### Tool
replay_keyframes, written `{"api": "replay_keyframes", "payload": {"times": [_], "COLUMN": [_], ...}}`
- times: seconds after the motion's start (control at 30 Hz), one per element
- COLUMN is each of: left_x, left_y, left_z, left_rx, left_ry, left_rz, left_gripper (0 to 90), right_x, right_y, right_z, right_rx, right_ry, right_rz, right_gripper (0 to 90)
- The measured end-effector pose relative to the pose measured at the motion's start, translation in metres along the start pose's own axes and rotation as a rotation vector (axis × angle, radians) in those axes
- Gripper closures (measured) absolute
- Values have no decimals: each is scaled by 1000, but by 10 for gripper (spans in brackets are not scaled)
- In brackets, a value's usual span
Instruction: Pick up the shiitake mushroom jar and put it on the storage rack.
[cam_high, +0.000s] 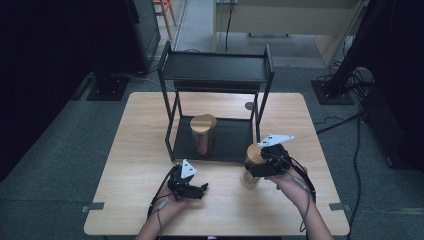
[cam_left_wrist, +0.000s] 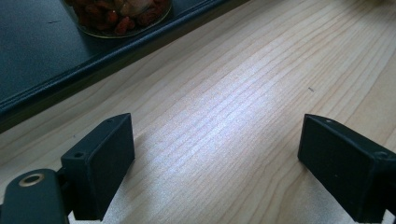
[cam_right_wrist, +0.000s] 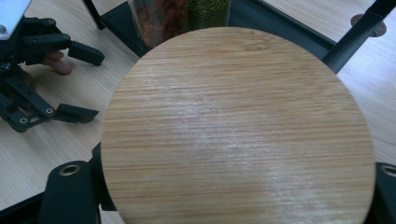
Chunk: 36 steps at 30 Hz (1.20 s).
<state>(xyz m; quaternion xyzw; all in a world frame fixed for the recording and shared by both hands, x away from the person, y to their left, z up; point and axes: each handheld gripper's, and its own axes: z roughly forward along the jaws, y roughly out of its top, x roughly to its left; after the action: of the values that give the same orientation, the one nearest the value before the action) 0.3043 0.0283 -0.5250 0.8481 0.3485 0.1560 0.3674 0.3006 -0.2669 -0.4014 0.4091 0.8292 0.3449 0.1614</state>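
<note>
Round bamboo lid (cam_right_wrist: 238, 126), pale horizontal grain.

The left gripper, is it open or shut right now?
Open. In its own view the left gripper has its two black jaws wide apart with bare wooden table between them, holding nothing.

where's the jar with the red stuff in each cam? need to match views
High view: red-filled jar stands centre, on the black shelf's bottom tray, wooden lid on.
Left gripper view: its base sits at the top edge, left of centre, on the tray.
Right gripper view: top edge, left of centre, behind the round wooden lid held in the right gripper.
Shared landmark: the tray's front edge.
</note>
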Motion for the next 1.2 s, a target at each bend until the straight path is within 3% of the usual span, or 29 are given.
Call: {"api": "replay_keyframes", "payload": {"times": [1.2], "left_x": [0], "left_y": [0], "left_z": [0], "left_rx": [-1], "left_ry": [-3], "left_rz": [2], "left_gripper": [112], "right_x": [8], "right_y": [29], "right_z": [12], "right_rx": [-1], "right_ry": [-3], "right_rz": [-2], "right_gripper": [248]}}
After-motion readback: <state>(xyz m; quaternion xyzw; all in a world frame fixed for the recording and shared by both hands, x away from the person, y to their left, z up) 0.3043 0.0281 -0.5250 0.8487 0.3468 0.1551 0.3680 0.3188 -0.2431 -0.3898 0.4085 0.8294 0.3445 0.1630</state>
